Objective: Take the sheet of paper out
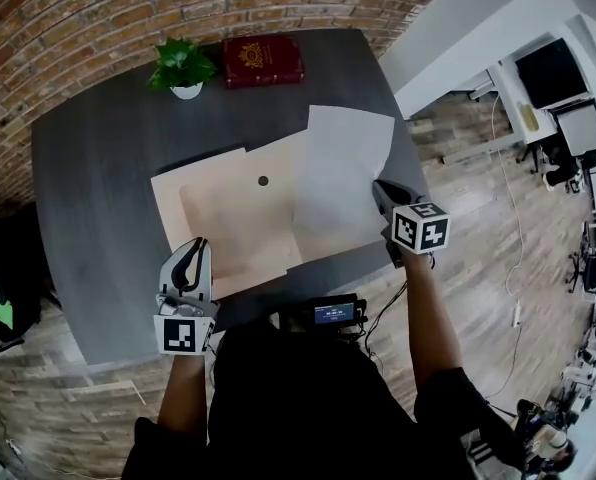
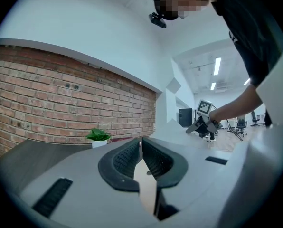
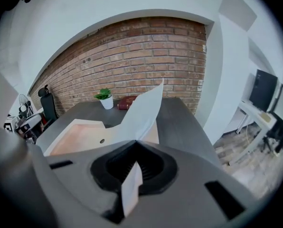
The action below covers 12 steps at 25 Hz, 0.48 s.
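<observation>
A large beige envelope [image 1: 228, 213] with a small round button lies flat in the middle of the dark table [image 1: 98, 168]. A white sheet of paper [image 1: 340, 173] sticks out of its right side, lifted off the table and curling upward. My right gripper [image 1: 381, 194] is shut on the sheet's right edge; in the right gripper view the sheet [image 3: 144, 109] rises from between the closed jaws [image 3: 136, 144]. My left gripper [image 1: 199, 248] is shut on the envelope's near left edge. The left gripper view shows a beige strip of envelope [image 2: 147, 182] pinched in the jaws [image 2: 141, 144].
At the table's far side stand a small potted plant [image 1: 183, 66] and a dark red book [image 1: 263, 60]. A brick wall runs behind the table. To the right lie wooden floor and white desks with monitors [image 1: 553, 73]. The person's body fills the near edge.
</observation>
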{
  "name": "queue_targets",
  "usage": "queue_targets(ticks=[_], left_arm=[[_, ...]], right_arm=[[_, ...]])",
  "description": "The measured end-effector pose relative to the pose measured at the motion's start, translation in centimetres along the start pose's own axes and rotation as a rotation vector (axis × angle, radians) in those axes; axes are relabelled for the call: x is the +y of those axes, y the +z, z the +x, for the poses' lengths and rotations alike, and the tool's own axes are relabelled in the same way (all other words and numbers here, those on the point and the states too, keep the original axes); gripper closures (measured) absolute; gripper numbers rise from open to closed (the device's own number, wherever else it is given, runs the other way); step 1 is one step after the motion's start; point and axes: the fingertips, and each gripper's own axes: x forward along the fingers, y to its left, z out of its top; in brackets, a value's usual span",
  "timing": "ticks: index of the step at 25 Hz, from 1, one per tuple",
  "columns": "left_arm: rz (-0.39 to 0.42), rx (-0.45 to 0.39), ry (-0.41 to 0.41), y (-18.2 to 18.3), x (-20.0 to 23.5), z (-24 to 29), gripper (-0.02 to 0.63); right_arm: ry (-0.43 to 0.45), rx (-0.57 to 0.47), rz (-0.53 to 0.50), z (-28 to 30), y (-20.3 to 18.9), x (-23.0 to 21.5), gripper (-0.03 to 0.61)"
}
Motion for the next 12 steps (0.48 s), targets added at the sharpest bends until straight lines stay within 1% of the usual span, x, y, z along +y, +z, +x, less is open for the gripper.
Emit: queue_targets(ticks=[3, 6, 12], left_arm=[[0.001, -0.006, -0.001, 0.3, -0.6, 0.3, 0.598], [0.018, -0.021, 0.004, 1.4, -1.1, 0.6, 0.598], [0.039, -0.041, 0.042, 3.7, -3.0, 0.1, 0.598]], right_arm=[[-0.006, -0.071, -0.013, -2.0, 1.0, 0.0, 0.572], [-0.006, -0.156, -0.033, -4.1, 2.6, 0.2, 0.572], [0.015, -0.344, -0.065, -8.4, 5.6, 1.3, 0.572]])
